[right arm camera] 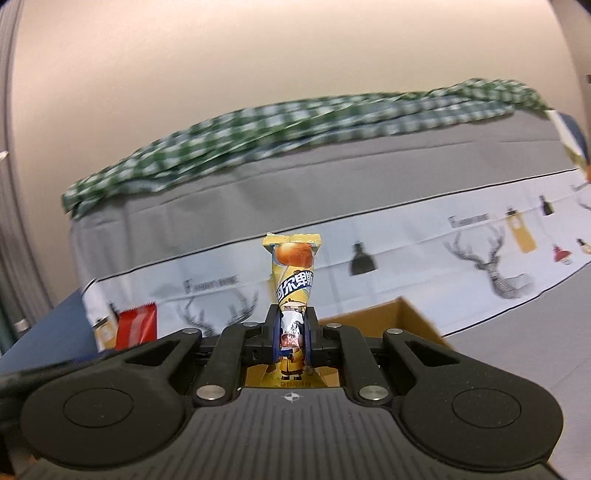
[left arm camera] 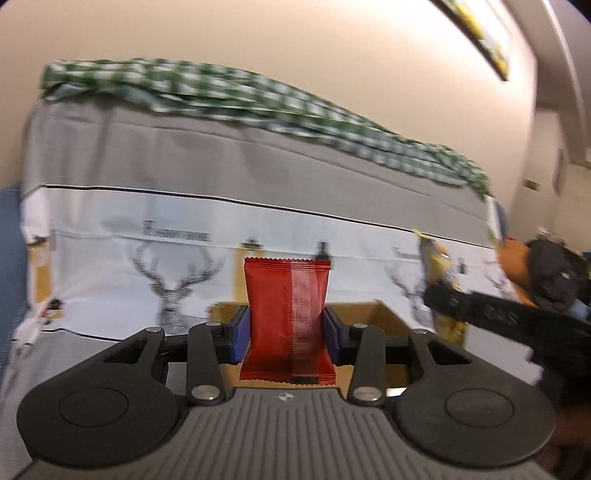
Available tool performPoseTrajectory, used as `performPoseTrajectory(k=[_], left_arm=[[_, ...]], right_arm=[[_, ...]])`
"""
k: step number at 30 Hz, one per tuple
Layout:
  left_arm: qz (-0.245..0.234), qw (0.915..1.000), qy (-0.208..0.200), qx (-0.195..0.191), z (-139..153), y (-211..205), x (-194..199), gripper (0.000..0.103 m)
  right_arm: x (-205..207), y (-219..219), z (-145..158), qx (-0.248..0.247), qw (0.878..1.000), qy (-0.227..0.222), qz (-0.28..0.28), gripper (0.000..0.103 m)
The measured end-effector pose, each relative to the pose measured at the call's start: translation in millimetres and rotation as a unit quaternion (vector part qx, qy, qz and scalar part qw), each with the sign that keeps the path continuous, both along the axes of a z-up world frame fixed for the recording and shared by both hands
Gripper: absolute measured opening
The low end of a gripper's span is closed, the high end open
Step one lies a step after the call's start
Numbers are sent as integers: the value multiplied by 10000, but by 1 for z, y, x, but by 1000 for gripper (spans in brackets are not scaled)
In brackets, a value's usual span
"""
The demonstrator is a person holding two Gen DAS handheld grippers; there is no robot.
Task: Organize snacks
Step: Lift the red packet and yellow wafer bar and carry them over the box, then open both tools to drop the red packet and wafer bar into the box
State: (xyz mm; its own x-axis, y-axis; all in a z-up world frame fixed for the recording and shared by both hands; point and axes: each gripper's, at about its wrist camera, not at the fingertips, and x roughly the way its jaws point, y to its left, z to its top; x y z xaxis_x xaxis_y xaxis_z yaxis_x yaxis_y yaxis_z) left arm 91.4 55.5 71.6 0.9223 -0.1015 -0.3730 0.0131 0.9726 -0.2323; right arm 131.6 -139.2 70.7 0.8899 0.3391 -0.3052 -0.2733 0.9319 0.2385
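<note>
My left gripper (left arm camera: 287,334) is shut on a red snack packet (left arm camera: 287,295), held upright with its seam side facing me, above a brown cardboard box (left arm camera: 384,314). My right gripper (right arm camera: 293,332) is shut on a yellow snack packet (right arm camera: 293,269) with a bun picture, squeezed at its middle and held upright over the same box (right arm camera: 402,314). The right gripper and its yellow packet (left arm camera: 439,266) show at the right of the left wrist view. The red packet (right arm camera: 136,325) shows at the left of the right wrist view.
Behind the box is a bed with a grey and white deer-print sheet (left arm camera: 177,273). A green checked cloth (left arm camera: 221,88) lies along its top. A dark and orange bag (left arm camera: 535,273) lies at the far right. A framed picture (left arm camera: 480,33) hangs on the wall.
</note>
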Motion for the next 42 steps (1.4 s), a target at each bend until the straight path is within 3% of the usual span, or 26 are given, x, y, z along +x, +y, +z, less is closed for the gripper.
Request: performPoseTrajectory(k=[10, 42], left_arm=[[-592, 9981, -48, 147, -11, -28, -1, 46], [-1071, 9939, -50, 270, -17, -42, 0, 45]], right_arm=[[2, -11, -2, -28, 9996, -56, -263, 12], [-1, -7, -4, -157, 9991, -253, -288, 12]])
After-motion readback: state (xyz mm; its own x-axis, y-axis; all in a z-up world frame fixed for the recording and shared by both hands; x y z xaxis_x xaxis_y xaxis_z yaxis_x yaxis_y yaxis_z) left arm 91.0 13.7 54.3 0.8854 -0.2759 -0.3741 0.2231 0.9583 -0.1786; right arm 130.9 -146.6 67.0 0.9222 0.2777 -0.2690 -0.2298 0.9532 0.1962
